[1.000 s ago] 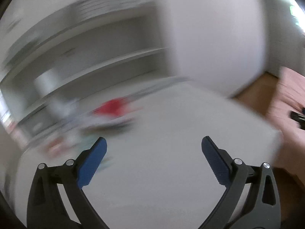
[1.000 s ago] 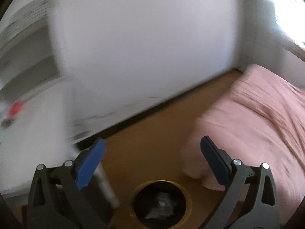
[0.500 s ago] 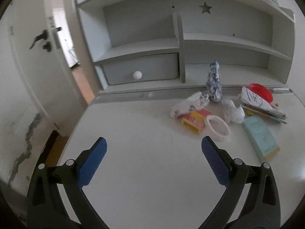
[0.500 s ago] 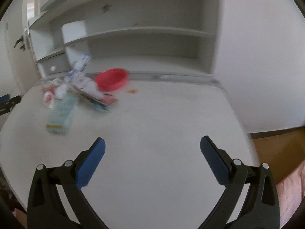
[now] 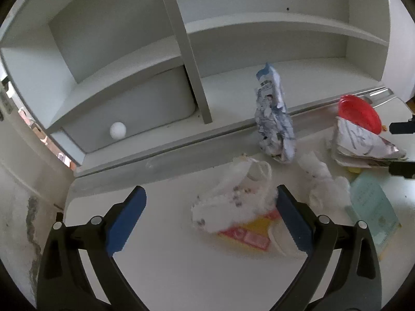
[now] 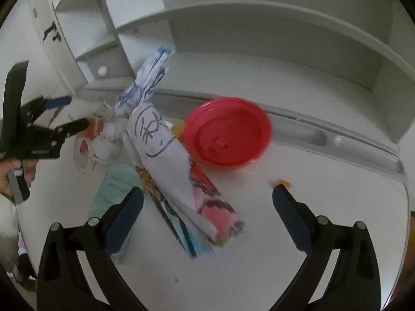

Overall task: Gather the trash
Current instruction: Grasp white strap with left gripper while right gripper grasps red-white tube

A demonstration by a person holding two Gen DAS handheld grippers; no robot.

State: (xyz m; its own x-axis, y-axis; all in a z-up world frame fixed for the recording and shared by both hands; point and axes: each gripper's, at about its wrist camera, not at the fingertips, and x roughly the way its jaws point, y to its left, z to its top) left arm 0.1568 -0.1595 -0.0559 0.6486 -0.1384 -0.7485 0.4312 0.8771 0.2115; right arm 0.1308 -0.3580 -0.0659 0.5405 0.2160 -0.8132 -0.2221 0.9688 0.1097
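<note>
Having swung in close over the counter (image 5: 160, 272) since half a second ago, the left gripper (image 5: 211, 217) and right gripper (image 6: 207, 210), both released and empty, now frame crumpled wrapper (image 5: 233, 202) and folded paper (image 6: 166, 155), ready for pickup.

Glossy red plastic lid (image 6: 228, 136), crumpled paper wrapper (image 5: 273, 127)

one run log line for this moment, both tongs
left tongs: open, over crumpled wrapper | right tongs: open, over folded paper | red lid: on desk | grasped: nothing
</note>
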